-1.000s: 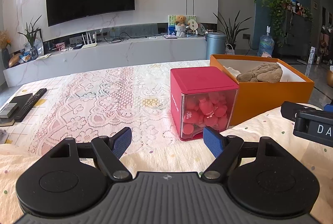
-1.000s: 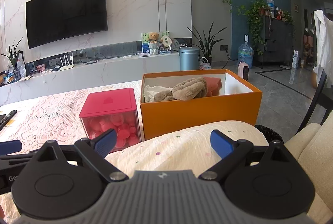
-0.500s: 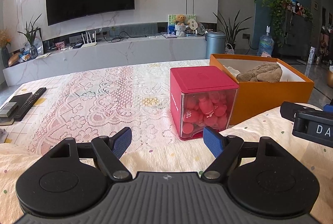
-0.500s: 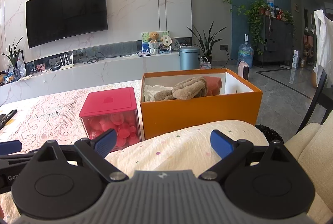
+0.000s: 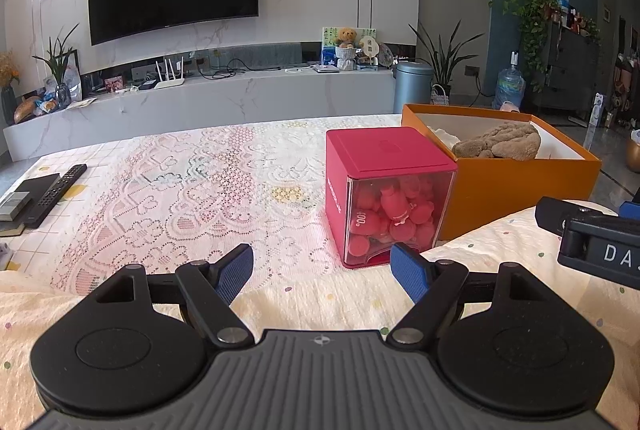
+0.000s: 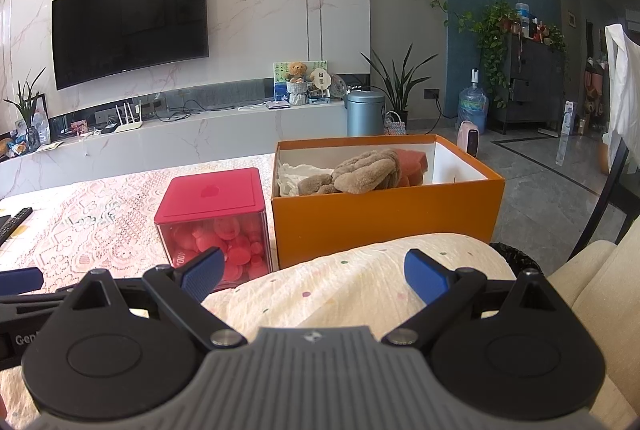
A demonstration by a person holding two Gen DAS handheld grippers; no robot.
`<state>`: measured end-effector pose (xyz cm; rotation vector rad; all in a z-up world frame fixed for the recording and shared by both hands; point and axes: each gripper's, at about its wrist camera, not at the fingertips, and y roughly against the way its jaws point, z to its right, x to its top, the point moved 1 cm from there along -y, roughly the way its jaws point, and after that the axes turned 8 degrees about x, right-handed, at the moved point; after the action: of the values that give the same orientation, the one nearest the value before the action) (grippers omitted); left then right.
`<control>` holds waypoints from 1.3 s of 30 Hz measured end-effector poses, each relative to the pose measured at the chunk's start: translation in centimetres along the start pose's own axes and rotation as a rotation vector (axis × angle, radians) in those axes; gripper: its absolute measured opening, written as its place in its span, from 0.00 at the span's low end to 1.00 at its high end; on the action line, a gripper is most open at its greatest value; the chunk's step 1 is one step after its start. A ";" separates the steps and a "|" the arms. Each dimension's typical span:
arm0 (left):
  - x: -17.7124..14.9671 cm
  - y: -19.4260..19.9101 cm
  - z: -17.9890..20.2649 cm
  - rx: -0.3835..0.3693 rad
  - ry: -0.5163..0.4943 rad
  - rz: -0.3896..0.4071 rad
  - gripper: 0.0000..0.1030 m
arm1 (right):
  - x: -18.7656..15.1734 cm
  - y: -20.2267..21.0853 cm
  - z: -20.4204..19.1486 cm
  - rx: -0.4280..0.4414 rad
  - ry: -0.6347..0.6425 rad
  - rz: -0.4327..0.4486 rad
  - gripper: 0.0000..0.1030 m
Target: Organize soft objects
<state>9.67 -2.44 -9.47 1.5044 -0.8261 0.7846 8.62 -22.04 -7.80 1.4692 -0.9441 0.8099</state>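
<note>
So, left wrist view first: left gripper [image 5: 322, 272] hanging over a cream dotted blanket [image 5: 320, 304], jaws spread wide, nothing held between the blue pads [image 5: 234, 274]. Ahead, sitting on the lace cloth [image 5: 168, 190], a red box [image 5: 384, 190] with a clear front, full of pink round bits, and touching its right side an orange box [image 5: 516, 190] with a brown plush [image 5: 498, 146] and something white inside. Off to the far left on the cloth, a remote [image 5: 58, 194] beside a dark flat thing. Poking in at the right edge, part of the right gripper [image 5: 588, 230], well apart from both boxes. Now the right wrist view: right gripper [image 6: 316, 272] also wide open and empty, hovering over the same blanket [image 6: 344, 286], which bulges up right in front of the orange box [image 6: 384, 214]. Inside it: brown plush [image 6: 360, 176] in the middle, white fabric [image 6: 298, 176] at left, a reddish-orange soft piece [image 6: 414, 164] behind the plush. Red box [image 6: 214, 214] just left of it, sides touching or near enough. Left gripper's blue fingertip [image 6: 20, 280] peeking in at the left edge. TV [image 6: 130, 22] on the marble wall in the back.
</note>
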 end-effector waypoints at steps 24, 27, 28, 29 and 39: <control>0.0 0.1 0.0 -0.008 0.013 -0.005 0.89 | 0.0 0.2 0.0 0.001 0.006 -0.002 0.92; 0.1 0.2 0.0 -0.008 0.015 -0.006 0.89 | 0.0 0.2 0.0 0.001 0.006 -0.002 0.92; 0.1 0.2 0.0 -0.008 0.015 -0.007 0.89 | 0.0 0.2 0.0 0.001 0.006 -0.002 0.92; 0.1 0.2 0.0 -0.008 0.014 -0.007 0.89 | 0.0 0.2 0.0 0.001 0.007 -0.002 0.92; 0.0 0.1 0.0 0.000 0.017 -0.010 0.89 | -0.2 0.0 0.1 0.003 0.013 -0.011 0.92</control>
<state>9.59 -2.43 -9.45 1.4988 -0.8053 0.7894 8.52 -22.09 -7.93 1.4685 -0.9250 0.8124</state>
